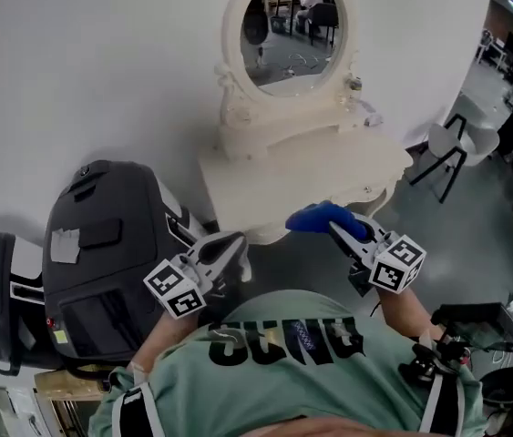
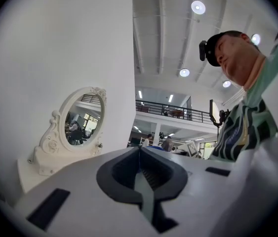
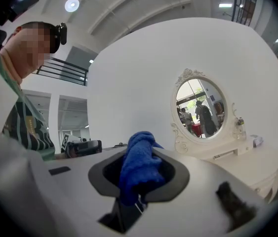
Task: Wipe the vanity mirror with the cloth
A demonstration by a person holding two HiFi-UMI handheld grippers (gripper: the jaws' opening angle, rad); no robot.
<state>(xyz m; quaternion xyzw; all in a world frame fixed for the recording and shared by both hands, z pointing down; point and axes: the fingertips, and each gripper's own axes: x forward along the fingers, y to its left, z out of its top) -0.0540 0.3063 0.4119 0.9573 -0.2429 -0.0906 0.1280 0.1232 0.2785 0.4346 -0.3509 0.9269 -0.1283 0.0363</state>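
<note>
Vanity mirror (image 1: 294,27) tops a white dresser (image 1: 302,180) in our head view; below the mirror, our right gripper (image 1: 340,229) pinches the blue cloth (image 1: 320,217). In the left gripper view we see our left gripper (image 2: 139,151) pressed together (nothing inside). In the right gripper view the cloth sits clamped, left of the mirror.

A cream dressing table (image 1: 302,176) stands on the grey floor (image 1: 475,217) against the white wall (image 1: 101,62), bearing an oval mirror (image 1: 292,30) in a carved frame at its back and a small pale item (image 1: 372,116) just beside the mirror's base.
</note>
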